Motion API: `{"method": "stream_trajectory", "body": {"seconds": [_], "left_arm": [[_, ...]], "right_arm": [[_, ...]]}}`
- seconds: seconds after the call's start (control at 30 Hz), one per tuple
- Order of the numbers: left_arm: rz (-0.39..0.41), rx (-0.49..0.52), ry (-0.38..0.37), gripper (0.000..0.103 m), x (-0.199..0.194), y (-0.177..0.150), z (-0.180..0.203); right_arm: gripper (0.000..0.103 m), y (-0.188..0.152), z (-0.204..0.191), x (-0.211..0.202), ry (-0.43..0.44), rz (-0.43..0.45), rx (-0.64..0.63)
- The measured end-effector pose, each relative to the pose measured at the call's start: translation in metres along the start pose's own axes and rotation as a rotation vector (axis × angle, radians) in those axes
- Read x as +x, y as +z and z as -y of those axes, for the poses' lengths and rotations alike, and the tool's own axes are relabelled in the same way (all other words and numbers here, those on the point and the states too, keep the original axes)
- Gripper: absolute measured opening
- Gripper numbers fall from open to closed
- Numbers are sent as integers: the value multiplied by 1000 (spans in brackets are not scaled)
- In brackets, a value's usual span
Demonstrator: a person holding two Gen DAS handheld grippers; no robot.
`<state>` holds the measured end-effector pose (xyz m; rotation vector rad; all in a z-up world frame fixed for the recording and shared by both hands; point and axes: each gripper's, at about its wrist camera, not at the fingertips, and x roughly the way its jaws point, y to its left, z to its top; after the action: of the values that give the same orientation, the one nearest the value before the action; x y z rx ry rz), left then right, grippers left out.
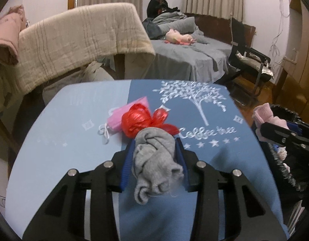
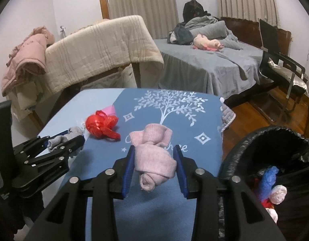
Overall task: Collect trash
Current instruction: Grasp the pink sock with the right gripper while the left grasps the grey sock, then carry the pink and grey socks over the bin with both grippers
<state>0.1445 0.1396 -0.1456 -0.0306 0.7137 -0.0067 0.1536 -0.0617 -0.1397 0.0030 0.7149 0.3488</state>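
Note:
My left gripper (image 1: 155, 140) is shut on a rolled grey sock (image 1: 154, 164) above the blue table (image 1: 74, 132). It also shows at the left of the right wrist view (image 2: 74, 135) with the grey sock (image 2: 60, 138). My right gripper (image 2: 153, 150) is shut on a rolled pink sock (image 2: 154, 156); it shows in the left wrist view (image 1: 263, 124) holding the pink sock (image 1: 264, 114). A crumpled red plastic bag (image 1: 142, 120) (image 2: 101, 125) and a pink paper piece (image 1: 124, 110) lie on the table.
A black-lined trash bin (image 2: 275, 140) with trash inside stands right of the table. A beige blanket on a rack (image 2: 98, 48), a grey bed (image 2: 204, 60) and a black chair (image 2: 281, 64) stand beyond the table.

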Motion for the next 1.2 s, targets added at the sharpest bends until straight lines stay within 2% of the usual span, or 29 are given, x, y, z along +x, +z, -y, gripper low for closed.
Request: {"method": "stream_trajectory", "body": {"seconds": [0.63,1.2], "left_arm": [[94,54,-79,38,-57,21,69],[117,166,-221,38,-71,21,157]], "right_arm": [[38,5,41,-87,-89,121,52],[38,-23,123,-144,-245,164,156]]}}
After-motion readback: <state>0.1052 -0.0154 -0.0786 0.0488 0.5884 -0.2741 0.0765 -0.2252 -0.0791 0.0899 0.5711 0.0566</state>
